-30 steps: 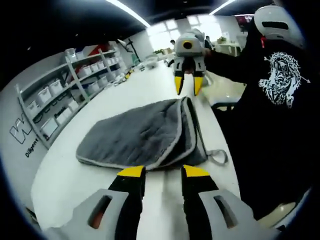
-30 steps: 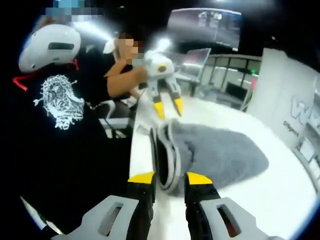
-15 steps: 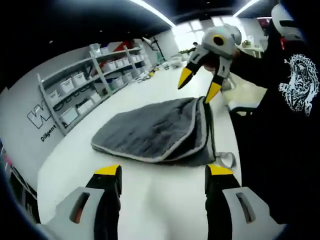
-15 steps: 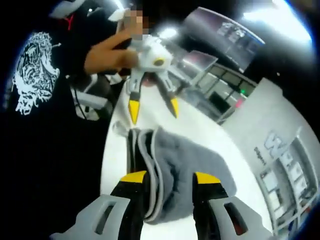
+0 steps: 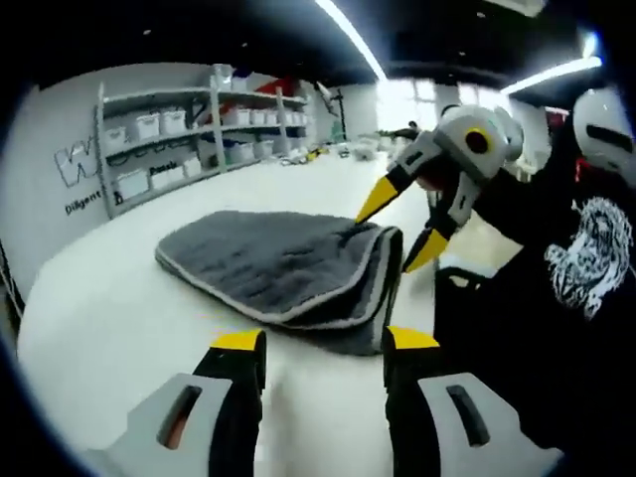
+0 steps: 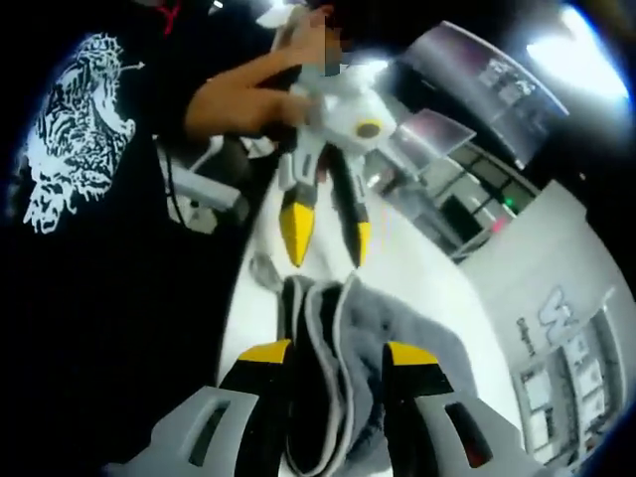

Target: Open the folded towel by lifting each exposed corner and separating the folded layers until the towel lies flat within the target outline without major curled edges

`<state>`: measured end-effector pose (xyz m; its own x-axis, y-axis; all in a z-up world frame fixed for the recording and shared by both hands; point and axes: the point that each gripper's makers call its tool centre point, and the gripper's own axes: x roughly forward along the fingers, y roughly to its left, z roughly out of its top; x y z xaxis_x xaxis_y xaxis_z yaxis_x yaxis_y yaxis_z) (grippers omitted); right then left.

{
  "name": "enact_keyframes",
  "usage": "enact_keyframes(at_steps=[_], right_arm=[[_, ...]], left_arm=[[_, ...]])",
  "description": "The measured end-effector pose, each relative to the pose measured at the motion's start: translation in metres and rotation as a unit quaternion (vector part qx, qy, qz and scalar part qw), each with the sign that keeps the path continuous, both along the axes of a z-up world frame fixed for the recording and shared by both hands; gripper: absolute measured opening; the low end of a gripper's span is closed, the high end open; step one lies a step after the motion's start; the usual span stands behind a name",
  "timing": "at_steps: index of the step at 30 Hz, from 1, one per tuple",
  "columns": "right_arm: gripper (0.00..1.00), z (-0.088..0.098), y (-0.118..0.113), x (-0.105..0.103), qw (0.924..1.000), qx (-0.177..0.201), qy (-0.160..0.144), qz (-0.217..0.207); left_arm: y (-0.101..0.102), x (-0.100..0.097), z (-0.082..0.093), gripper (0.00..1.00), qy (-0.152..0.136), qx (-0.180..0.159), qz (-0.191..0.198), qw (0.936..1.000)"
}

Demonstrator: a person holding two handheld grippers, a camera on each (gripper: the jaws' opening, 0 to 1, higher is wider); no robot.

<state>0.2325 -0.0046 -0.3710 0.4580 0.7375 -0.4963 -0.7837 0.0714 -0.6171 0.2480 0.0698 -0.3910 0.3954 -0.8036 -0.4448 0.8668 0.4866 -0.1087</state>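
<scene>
A grey folded towel (image 5: pixel 273 260) with a pale hem lies on the white table (image 5: pixel 109 328), its stacked layer edges facing the person. My left gripper (image 5: pixel 324 343) is open just short of the towel's near edge. My right gripper (image 5: pixel 402 227) comes in from the right, open, its yellow tips straddling the far corner of the fold. In the right gripper view, my right gripper (image 6: pixel 336 356) stands open with the towel's layered edge (image 6: pixel 328 318) between its jaws. Beyond the towel, the left gripper (image 6: pixel 328 238) points down, open, held by a hand.
Shelves with white bins (image 5: pixel 169 129) line the wall at the back left. A person in a black shirt with a white print (image 5: pixel 586 258) (image 6: pixel 79 139) stands at the table's edge beside the towel. A dark chair (image 5: pixel 467 283) sits by that edge.
Both grippers went from nearly closed jaws to open ones. The right gripper came down onto the towel's fold corner. The left gripper moved in toward the near edge and narrowed slightly.
</scene>
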Motion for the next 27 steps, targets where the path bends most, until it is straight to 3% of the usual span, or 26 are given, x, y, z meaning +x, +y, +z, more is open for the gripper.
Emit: enact_keyframes(at_steps=[3, 4, 7, 8, 10, 11, 12, 17, 20, 21, 24, 27], right_arm=[[0.32, 0.008, 0.001, 0.005, 1.0000, 0.005, -0.004, -0.004], [0.33, 0.011, -0.001, 0.008, 0.9999, 0.005, -0.007, -0.006], [0.40, 0.022, -0.004, 0.014, 0.9998, 0.014, -0.008, -0.012], [0.47, 0.027, -0.004, 0.015, 0.9996, 0.025, -0.004, -0.013], [0.77, 0.039, 0.000, 0.017, 0.9976, 0.065, 0.017, -0.020], [0.91, 0.047, 0.002, 0.019, 0.9960, 0.083, 0.024, -0.022], [0.99, 0.056, 0.002, 0.022, 0.9939, 0.105, 0.024, -0.025], [1.00, 0.084, -0.014, 0.033, 0.9920, 0.116, 0.035, -0.034], [1.00, 0.099, -0.025, 0.042, 0.9947, 0.095, 0.009, -0.039], [1.00, 0.106, -0.028, 0.046, 0.9949, 0.091, 0.005, -0.041], [1.00, 0.129, -0.035, 0.053, 0.9958, 0.083, -0.004, -0.039], [1.00, 0.161, -0.042, 0.062, 0.9958, 0.082, -0.006, -0.040]], left_arm=[[-0.009, -0.006, 0.003, 0.65, 0.036, -0.054, -0.001, 0.9979], [-0.010, -0.007, 0.003, 0.66, 0.046, -0.064, 0.006, 0.9969], [-0.009, -0.004, 0.007, 0.74, 0.046, -0.086, 0.024, 0.9949], [-0.010, -0.002, 0.012, 0.82, 0.046, -0.103, 0.035, 0.9930], [-0.012, 0.000, 0.020, 0.96, 0.046, -0.130, 0.044, 0.9894], [-0.014, 0.000, 0.028, 0.99, 0.048, -0.153, 0.049, 0.9857], [-0.015, 0.000, 0.033, 1.00, 0.046, -0.167, 0.053, 0.9835], [-0.014, 0.004, 0.042, 1.00, 0.061, -0.204, 0.089, 0.9730], [-0.014, 0.005, 0.039, 1.00, 0.084, -0.216, 0.114, 0.9661], [-0.014, 0.007, 0.037, 1.00, 0.094, -0.224, 0.131, 0.9611], [-0.019, 0.002, 0.032, 1.00, 0.110, -0.225, 0.136, 0.9585], [-0.022, 0.000, 0.029, 1.00, 0.126, -0.246, 0.164, 0.9471]])
